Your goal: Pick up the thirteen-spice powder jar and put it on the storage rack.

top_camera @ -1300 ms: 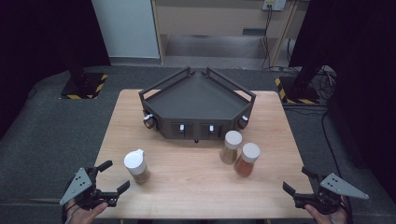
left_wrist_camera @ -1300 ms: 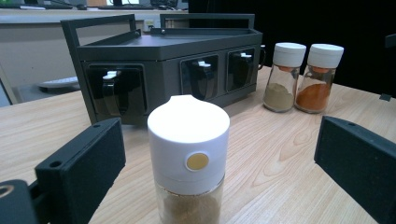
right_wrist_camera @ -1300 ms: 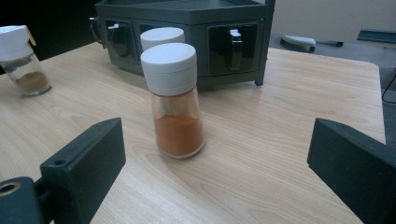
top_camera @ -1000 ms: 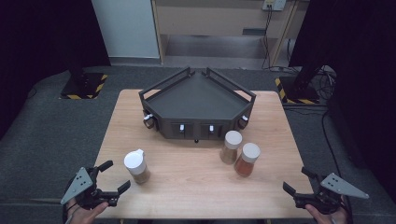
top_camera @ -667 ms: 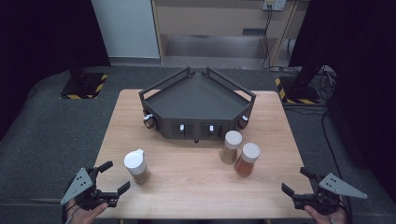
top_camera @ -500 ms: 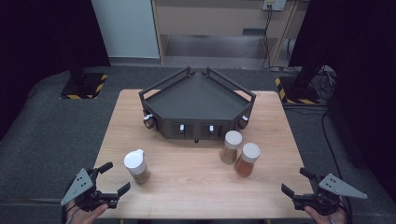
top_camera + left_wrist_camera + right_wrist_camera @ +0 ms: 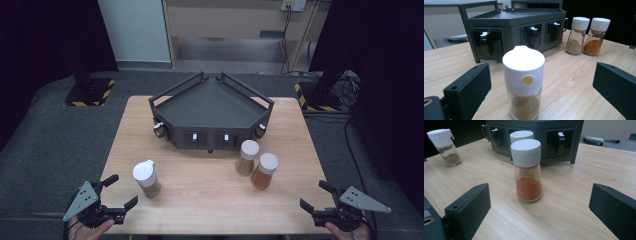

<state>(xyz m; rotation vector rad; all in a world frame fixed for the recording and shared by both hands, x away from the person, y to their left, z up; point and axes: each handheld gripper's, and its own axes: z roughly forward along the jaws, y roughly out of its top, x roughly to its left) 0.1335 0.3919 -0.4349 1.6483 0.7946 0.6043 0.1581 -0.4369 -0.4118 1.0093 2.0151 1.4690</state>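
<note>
Three spice jars [image 7: 147, 178] upright on tabletop [image 7: 210, 205]; one dark rack [image 7: 212, 111]; left tongs [image 7: 119, 192] and right tongs [image 7: 314, 195] both released, empty.

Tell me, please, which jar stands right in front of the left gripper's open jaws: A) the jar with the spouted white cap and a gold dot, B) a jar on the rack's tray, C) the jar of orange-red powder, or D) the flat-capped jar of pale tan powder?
A: in the left gripper view the spouted-cap jar stands between the open jaws of the left gripper, untouched, with the other two jars farther off beside the rack.
</note>
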